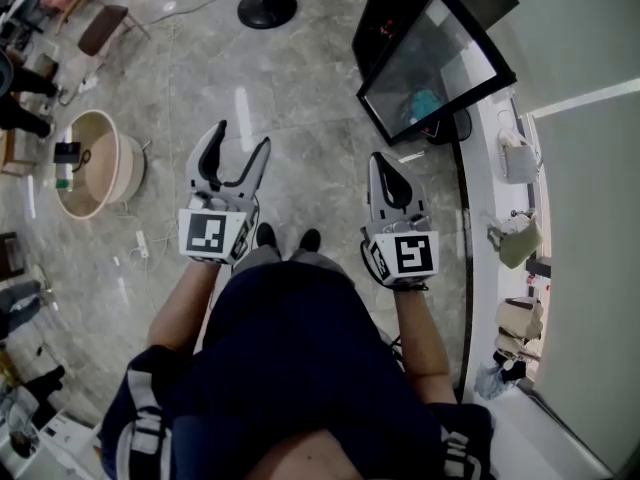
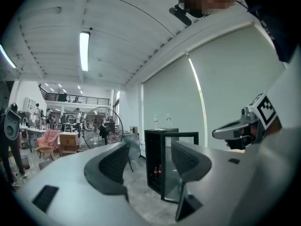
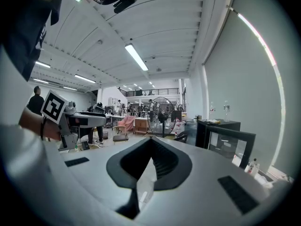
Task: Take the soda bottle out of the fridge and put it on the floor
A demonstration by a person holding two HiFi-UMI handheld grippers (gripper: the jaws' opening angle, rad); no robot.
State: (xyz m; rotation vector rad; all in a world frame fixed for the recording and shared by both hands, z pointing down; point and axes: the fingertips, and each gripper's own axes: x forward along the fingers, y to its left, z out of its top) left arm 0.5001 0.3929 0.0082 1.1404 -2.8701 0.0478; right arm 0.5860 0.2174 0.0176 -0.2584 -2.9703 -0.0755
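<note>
Soda bottles point(image 2: 156, 171) stand upright inside the fridge point(image 2: 151, 149), low down on the fridge floor or a bottom shelf; they are small in the left gripper view, but I count two, dark with red labels, side by side. The left gripper point(image 2: 150, 147) has its jaws spread wide with nothing between them, and the open fridge with the bottles lies straight ahead in the gap, still well apart. The right gripper point(image 3: 151, 139) has its jaws pressed together and is empty; from it the fridge lies to the far right.

In the head view the fridge is far and to the right, so the right gripper point(image 1: 385, 168) is on the nearer side, but I judge that the left gripper point(image 1: 242, 138) is the one ready to grasp.

Count: one fridge, its one glass door point(image 1: 440, 63) swung open; two clear bottles point(image 2: 161, 121) on its top; the floor point(image 1: 320, 168) before it is bare.
</note>
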